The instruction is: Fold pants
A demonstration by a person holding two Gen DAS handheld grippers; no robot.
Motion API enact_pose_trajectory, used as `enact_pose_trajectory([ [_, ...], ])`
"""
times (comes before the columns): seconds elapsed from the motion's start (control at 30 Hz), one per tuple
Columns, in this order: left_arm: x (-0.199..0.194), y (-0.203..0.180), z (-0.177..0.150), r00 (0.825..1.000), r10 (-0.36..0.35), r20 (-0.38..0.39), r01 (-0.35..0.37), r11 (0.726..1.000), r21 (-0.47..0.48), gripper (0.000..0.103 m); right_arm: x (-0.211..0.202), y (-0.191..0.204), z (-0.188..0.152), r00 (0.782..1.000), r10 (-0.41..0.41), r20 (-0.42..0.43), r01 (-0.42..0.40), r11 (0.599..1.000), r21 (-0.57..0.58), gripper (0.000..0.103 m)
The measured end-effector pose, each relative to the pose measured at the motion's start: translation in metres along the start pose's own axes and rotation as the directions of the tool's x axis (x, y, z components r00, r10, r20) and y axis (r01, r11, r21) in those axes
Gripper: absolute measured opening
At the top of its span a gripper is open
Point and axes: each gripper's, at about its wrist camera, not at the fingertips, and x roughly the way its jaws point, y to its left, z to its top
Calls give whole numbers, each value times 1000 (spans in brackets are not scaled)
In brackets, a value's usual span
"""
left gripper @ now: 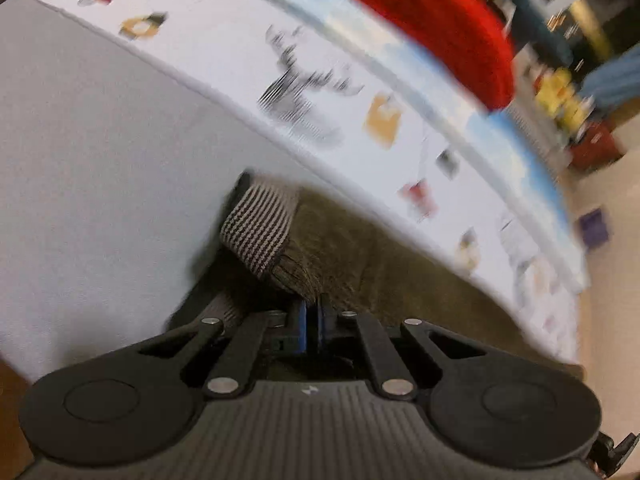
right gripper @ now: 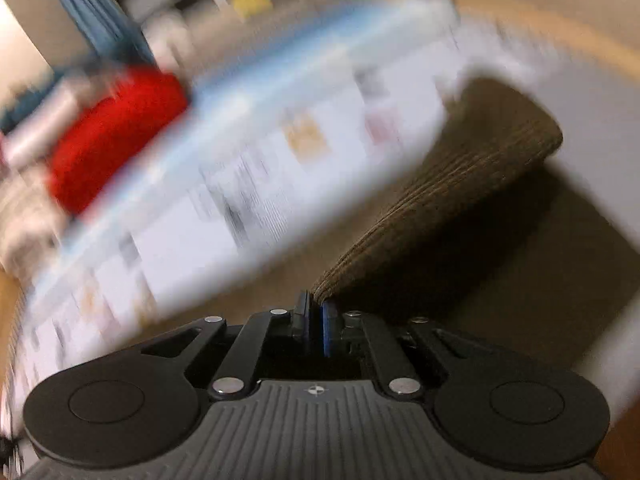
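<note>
Olive-brown ribbed pants (left gripper: 360,248) with black-and-white striped waistband (left gripper: 260,228), red cushion (left gripper: 440,28), white patterned sheet (left gripper: 240,52) (orange, red, grey motifs)

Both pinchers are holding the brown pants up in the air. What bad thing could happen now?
The left gripper pinches only a thin bit of the pants beside the striped waistband, so the cloth might slip out. The right gripper also bites just an edge, and its picture is very blurred, which suggests fast motion that could tug the fabric free. The hanging pants might also land bunched on the patterned sheet, spoiling the fold.
</note>
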Motion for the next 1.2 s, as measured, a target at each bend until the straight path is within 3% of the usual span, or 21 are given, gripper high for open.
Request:
enact_pose_trajectory([
  [0.03,6,2,-1,999,35,-37,-34,999,21,5,13,-16,-14,993,-12,-119,15,1000,26,6],
  [0.1,21,7,-2,990,61,-126,-58,998,32,6,24,-43,-23,973,5,-229,25,991,129,8],
  [0.2,26,13,2,987,79,-139,-79,997,3,16,11,-73,-10,989,-35,-144,56,987,151,8],
  [0.23,26,15,4,988,72,-133,-75,997,-22,23,3,-83,-4,993,-59,-98,75,982,171,13],
  [0.27,25,17,6,990,65,-128,-71,996,-48,34,-7,-98,2,994,-97,-43,104,971,215,14],
  [0.33,26,19,7,989,70,-128,-79,994,-69,44,-23,-130,10,987,-155,33,135,932,337,14],
  [0.47,29,19,13,986,104,-130,-114,991,-69,44,-34,-187,16,972,-219,84,142,834,533,14],
  [0.53,31,19,14,987,96,-127,-106,992,-71,44,-29,-204,15,978,-194,71,114,794,597,18],
  [0.6,34,17,17,987,106,-120,-113,992,-54,43,-23,-215,12,985,-163,47,100,778,620,19],
  [0.8,38,10,17,984,130,-124,-133,991,-16,43,3,-185,22,982,-190,17,154,843,515,19],
  [0.87,37,11,17,984,129,-126,-131,991,-9,43,9,-177,28,975,-223,22,183,847,499,19],
  [1.03,38,13,16,984,123,-131,-123,992,2,43,11,-154,50,979,-87,184,11,927,376,21],
  [1.13,38,12,17,984,120,-135,-119,993,14,43,19,-165,49,975,-193,113,127,893,431,26],
  [1.2,38,11,17,984,119,-136,-117,993,20,44,23,-176,47,977,-192,91,123,862,492,27],
])
